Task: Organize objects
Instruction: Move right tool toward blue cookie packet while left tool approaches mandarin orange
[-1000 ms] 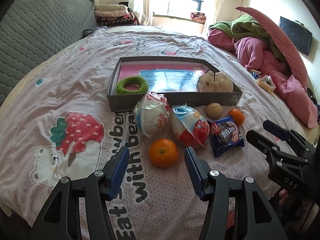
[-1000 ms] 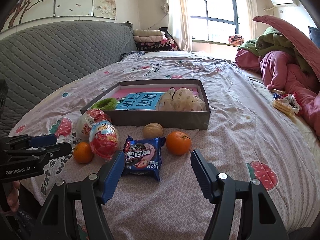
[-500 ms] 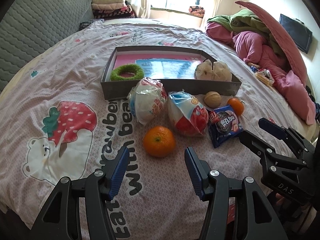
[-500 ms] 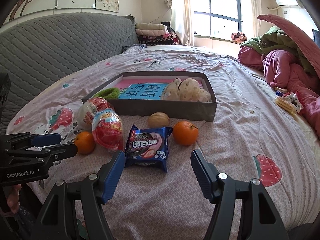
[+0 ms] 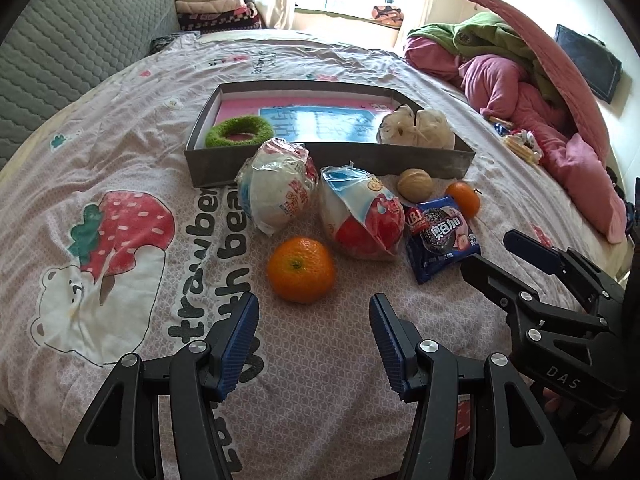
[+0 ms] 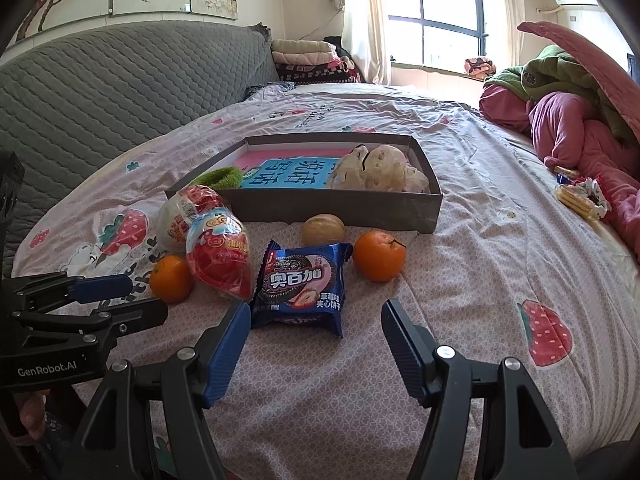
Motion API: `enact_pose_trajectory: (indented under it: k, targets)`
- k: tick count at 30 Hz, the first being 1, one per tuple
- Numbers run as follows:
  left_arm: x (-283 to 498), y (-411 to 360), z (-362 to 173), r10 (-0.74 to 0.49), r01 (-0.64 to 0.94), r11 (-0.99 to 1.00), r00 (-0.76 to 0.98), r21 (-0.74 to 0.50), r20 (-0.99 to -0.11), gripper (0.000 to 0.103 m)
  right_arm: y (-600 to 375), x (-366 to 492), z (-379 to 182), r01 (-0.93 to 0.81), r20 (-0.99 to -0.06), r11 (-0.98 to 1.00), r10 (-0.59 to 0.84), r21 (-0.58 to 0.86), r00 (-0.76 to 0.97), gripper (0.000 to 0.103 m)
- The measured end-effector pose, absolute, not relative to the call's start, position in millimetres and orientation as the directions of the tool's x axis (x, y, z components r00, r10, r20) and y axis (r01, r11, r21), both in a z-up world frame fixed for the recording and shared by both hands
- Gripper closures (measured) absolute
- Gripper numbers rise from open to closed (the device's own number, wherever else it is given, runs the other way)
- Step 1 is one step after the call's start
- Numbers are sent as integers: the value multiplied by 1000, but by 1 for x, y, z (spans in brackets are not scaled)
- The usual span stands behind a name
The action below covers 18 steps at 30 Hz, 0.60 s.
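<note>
while both grippers are hovering over the bedspread with nothing between their blue pads, you are lining up the first picks. your left gripper, at the bottom centre of its view, is standing with jaws well apart, and the near orange is sitting just above the gap, slightly left of the middle. your right gripper is likewise spread wide and empty, with the blue biscuit packet lying just above its gap, close to the left pad.

the grey box is waiting in the middle of both views, already holding a green ring and a pale bundle; two wrapped toy eggs, a walnut and a second orange are lying in front of its near wall.

judging from this, you are best centring the near orange between the pads before closing, gripping across its widest part since it will probably roll. you are also wise keeping clear of the egg touching close by.
</note>
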<state>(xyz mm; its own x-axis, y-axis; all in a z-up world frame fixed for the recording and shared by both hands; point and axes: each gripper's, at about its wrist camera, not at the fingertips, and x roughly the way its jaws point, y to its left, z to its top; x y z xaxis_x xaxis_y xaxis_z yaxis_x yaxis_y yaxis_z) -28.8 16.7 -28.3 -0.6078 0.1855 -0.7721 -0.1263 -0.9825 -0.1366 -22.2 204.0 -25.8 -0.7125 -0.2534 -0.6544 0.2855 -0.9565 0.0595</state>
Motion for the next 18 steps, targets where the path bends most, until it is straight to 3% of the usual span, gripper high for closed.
enact_pose_trajectory:
  k: [18]
  targets:
    - [-36, 14, -40, 162, -97, -987, -609, -130, -776, 44, 196, -32, -34, 258, -675, -963, -243, 80, -697, 36]
